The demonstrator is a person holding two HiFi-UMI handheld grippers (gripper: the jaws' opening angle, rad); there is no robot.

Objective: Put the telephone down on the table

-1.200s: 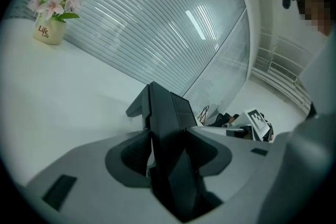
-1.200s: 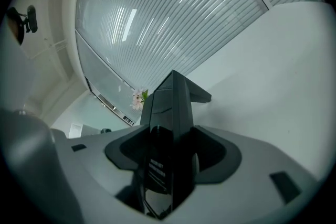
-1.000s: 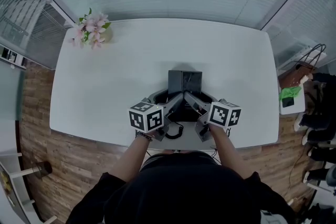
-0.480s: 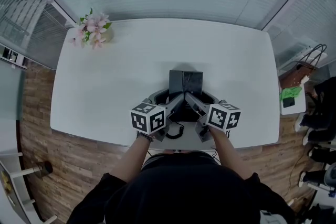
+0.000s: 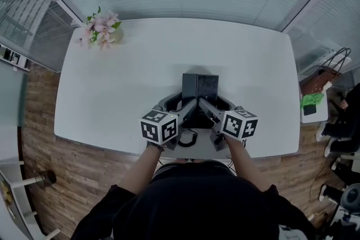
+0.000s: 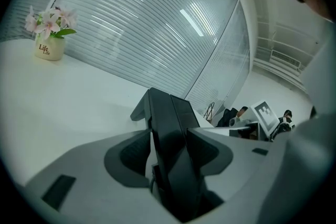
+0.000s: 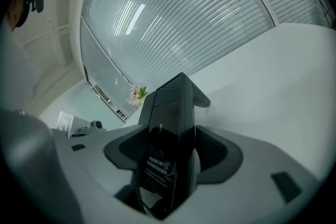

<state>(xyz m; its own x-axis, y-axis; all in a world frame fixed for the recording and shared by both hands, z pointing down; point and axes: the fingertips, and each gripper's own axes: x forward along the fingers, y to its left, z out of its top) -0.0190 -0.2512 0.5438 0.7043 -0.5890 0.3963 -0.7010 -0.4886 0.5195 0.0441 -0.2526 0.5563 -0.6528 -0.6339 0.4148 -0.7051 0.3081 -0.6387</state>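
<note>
A black telephone stands on the white table near its front edge, and its coiled cord trails toward me. My left gripper reaches it from the left and my right gripper from the right. In the left gripper view the telephone stands between the jaws of the left gripper, which have just been opening; a pale sliver shows beside one pad. The right gripper view shows the telephone between the right gripper's jaws, with a thin strip beside one pad.
A small pot of pink flowers stands at the table's far left corner. Blinds run behind the table. A bag and other things lie on the floor to the right. The table's front edge is just below the grippers.
</note>
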